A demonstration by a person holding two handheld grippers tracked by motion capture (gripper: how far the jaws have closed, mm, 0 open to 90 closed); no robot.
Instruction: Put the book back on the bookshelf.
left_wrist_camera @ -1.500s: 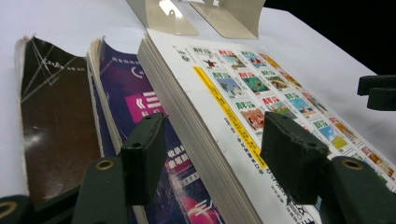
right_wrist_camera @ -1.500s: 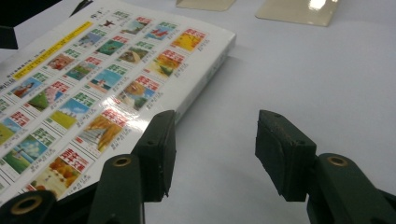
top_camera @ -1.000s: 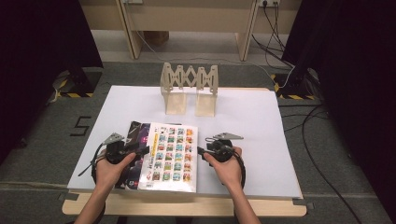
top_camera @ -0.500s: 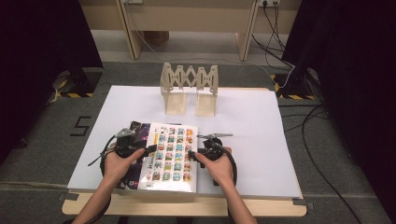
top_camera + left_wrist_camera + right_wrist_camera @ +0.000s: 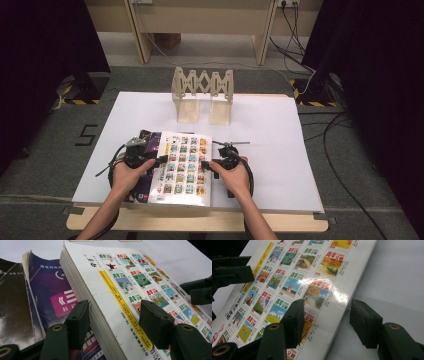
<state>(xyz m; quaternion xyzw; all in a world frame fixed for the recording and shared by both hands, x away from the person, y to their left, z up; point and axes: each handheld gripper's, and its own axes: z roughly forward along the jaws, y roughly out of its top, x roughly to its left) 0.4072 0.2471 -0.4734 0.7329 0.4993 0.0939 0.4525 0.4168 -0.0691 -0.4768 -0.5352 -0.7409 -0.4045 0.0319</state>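
Note:
A thick white book [image 5: 182, 167] with a grid of small colour pictures on its cover lies on a purple book [image 5: 152, 142] near the table's front edge. My left gripper [image 5: 159, 161] is at its left edge. In the left gripper view the jaws [image 5: 116, 322] straddle the page edge [image 5: 100, 322] and have just been closing, with a gap still showing. My right gripper [image 5: 206, 165] is at the book's right edge. Its jaws [image 5: 327, 322] stand wide on either side of that edge [image 5: 337, 325], having just been opening.
A black book [image 5: 12, 315] lies under the purple book [image 5: 53, 295] at the left. A folding wooden rack [image 5: 202, 95] stands at the back of the white table [image 5: 265, 135]. Dark cables run over the floor at the right.
The right gripper has edged left, up to the white book's right edge. The left gripper has shifted slightly inward along the book's left edge. The book itself lies as before.

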